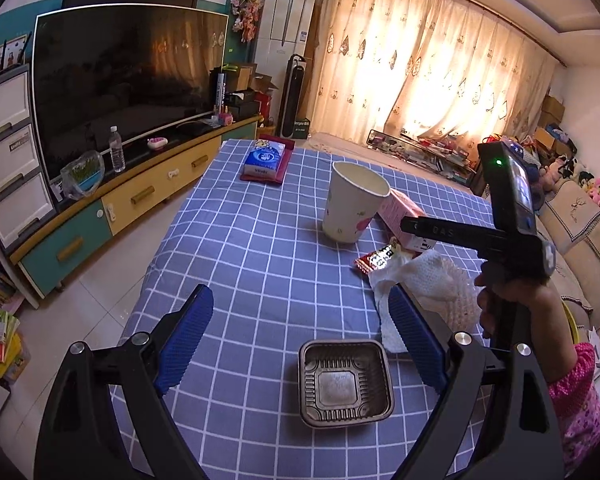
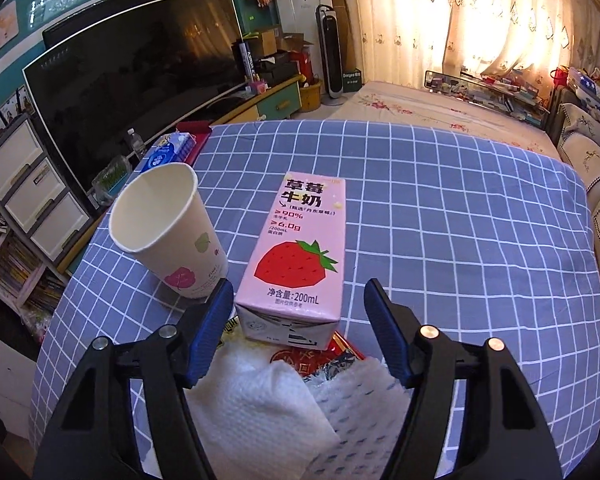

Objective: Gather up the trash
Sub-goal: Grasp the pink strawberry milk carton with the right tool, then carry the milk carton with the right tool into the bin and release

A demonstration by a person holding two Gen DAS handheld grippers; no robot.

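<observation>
A brown plastic tray lies on the blue checked tablecloth, just ahead of my open, empty left gripper. A white paper cup stands upright farther out; it also shows in the right wrist view. A pink strawberry milk carton lies flat beside the cup, straight ahead of my open, empty right gripper. A crumpled white paper towel and a red foil wrapper lie under the right gripper. The carton, wrapper and towel show right of the left gripper.
A blue tissue pack on a red book lies at the table's far end. A TV on a low cabinet stands left of the table. A sofa with soft toys is on the right. Tiled floor lies between table and cabinet.
</observation>
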